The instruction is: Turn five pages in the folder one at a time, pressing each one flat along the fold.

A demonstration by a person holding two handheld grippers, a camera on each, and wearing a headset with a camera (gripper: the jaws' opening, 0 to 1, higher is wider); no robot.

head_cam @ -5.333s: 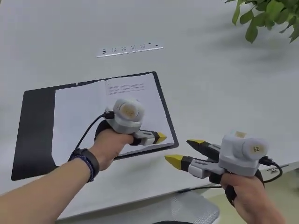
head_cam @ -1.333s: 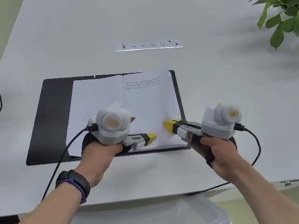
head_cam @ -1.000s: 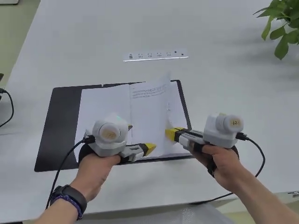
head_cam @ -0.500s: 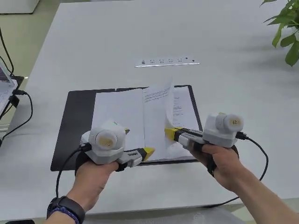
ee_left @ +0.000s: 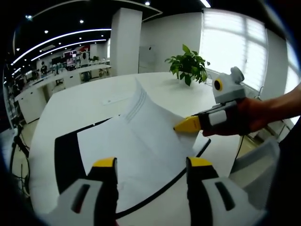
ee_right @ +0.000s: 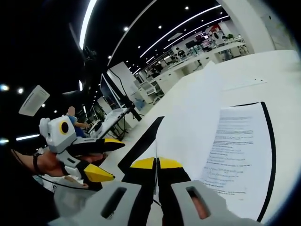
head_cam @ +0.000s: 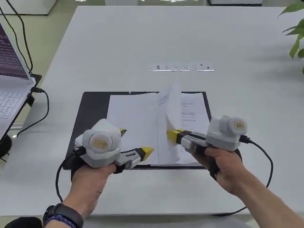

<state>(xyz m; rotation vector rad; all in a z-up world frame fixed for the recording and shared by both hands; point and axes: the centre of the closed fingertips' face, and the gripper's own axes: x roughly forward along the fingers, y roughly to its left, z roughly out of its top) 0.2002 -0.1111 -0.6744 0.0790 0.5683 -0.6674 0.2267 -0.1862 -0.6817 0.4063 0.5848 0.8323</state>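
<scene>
Black cover, white sheets: one folder [head_cam: 90, 118], open flat on the white surface [head_cam: 237, 52], near its front edge. Two grippers above it, one in each hand.

Of these, the right gripper [head_cam: 172, 136] clamped tight on the lower edge of one page [head_cam: 170, 107]. That single page standing nearly upright over the fold, top corner curling, apart from the stacks on both sides. In the right gripper view, just a thin paper edge pinched between the two yellow tips [ee_right: 156, 163], no gap left. Beside it, one printed sheet [ee_right: 244, 150] lying flat on the folder's right half.

Then the left gripper [head_cam: 134, 141], spread wide and holding nothing, over the lower part of the left-hand sheets near the folder's front edge. Touching the paper or hovering: cannot tell. In the left gripper view, two yellow tips [ee_left: 153, 162] well apart, with the raised page [ee_left: 146, 122] and the right gripper [ee_left: 188, 125] beyond them.

One dark cable [head_cam: 266, 159] trailing from the right gripper, another [head_cam: 59, 178] from the left. One dark wristband [head_cam: 59, 216] on the left wrist.

Further back, one power strip [head_cam: 183, 67] set in the surface, well apart from the folder. One laptop [head_cam: 7, 97] at the left edge of the head view. One green plant [head_cam: 298, 33] at the far right.
</scene>
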